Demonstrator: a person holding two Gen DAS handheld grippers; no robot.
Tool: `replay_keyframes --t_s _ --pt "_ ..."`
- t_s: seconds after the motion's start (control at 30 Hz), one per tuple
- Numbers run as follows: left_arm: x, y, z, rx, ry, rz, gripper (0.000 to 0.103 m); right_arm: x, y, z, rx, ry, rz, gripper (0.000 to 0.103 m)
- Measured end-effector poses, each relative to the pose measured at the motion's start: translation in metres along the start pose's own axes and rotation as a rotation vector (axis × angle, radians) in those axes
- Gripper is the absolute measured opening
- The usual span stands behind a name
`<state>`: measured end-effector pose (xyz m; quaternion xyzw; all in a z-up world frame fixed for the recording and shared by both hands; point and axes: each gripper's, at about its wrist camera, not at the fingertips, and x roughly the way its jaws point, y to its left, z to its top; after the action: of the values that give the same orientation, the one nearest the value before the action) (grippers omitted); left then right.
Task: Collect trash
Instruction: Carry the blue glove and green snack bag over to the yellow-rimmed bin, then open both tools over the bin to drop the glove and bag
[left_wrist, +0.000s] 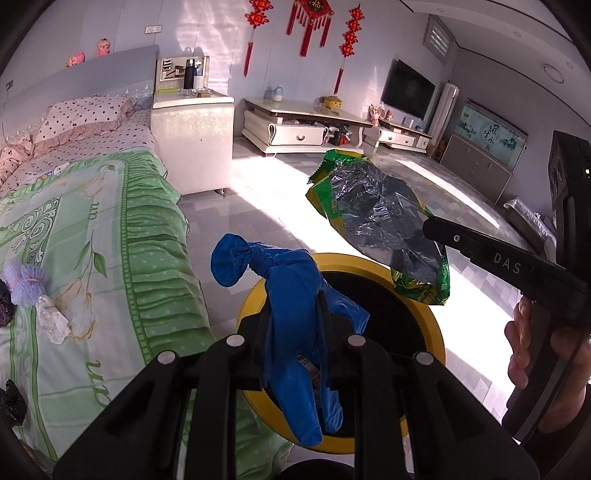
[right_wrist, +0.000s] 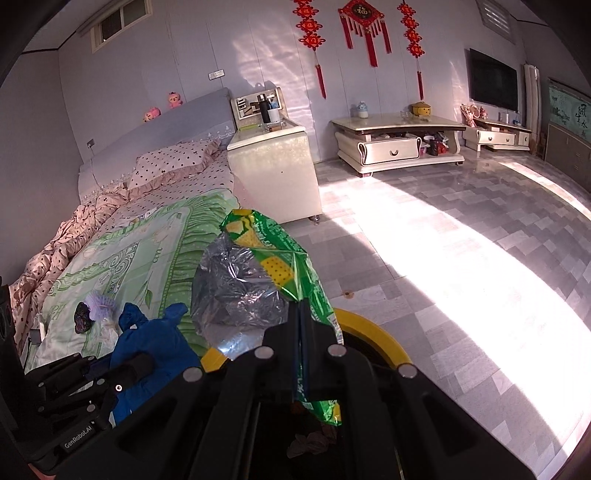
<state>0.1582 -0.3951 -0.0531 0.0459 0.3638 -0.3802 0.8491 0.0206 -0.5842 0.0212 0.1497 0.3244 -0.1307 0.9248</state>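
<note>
The bed (left_wrist: 92, 236) is lying along your left, and its green cover is still carrying trash near the side edge: a purple net ball (left_wrist: 24, 280), a white tissue wad (left_wrist: 51, 321) just beside it, and dark scraps (left_wrist: 11, 404) toward the foot. So collecting is only partly done, as I'm judging it.

The yellow bin (left_wrist: 432, 332) is standing on the floor just beside the bed's edge, and both your grippers are hanging over its black mouth.

Your right gripper (right_wrist: 301, 314) is carrying the green wrapper (right_wrist: 273, 251), its fingers pressed together on the wrapper's lower end, silver lining showing. In the left view the wrapper is hanging above the bin's far rim.

Your left gripper (left_wrist: 295, 314) is holding the blue glove (left_wrist: 291, 295), fingers clamped on its middle, the knotted end sticking up and the rest dangling into the bin's opening.

Neither piece is dropped yet; releasing both looks like the step in hand, then going back to the bed.
</note>
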Motion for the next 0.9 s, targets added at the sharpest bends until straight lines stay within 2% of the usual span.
replay_keyframes --t_s 0.17,0.23,0.33,0.43,0.57,0.73,0.9 --pt "0.013 -0.007 -0.006 0.01 0.018 -0.018 0.023 0.008 -0.011 -0.004 0.023 0.012 -0.001 0.001" --pt "0.013 -0.01 -0.007 0.018 0.012 -0.01 0.029 0.007 -0.013 -0.005 0.028 0.011 -0.012 0.003" --pt "0.012 -0.009 -0.006 0.017 0.008 -0.013 0.037 0.008 -0.014 -0.005 0.041 0.018 -0.025 0.015" --pt "0.007 -0.006 -0.007 0.018 -0.003 -0.011 0.046 0.008 -0.016 -0.006 0.047 0.019 -0.033 0.018" --pt "-0.006 -0.003 -0.006 0.015 -0.027 -0.004 0.053 0.004 -0.016 -0.007 0.054 0.015 -0.04 0.03" --pt "-0.026 0.007 -0.005 0.009 -0.058 0.016 0.062 -0.006 -0.008 -0.005 0.052 -0.004 -0.026 0.034" --pt "-0.051 0.029 -0.008 -0.012 -0.086 0.054 0.064 -0.015 0.013 -0.002 0.037 -0.022 0.008 0.038"
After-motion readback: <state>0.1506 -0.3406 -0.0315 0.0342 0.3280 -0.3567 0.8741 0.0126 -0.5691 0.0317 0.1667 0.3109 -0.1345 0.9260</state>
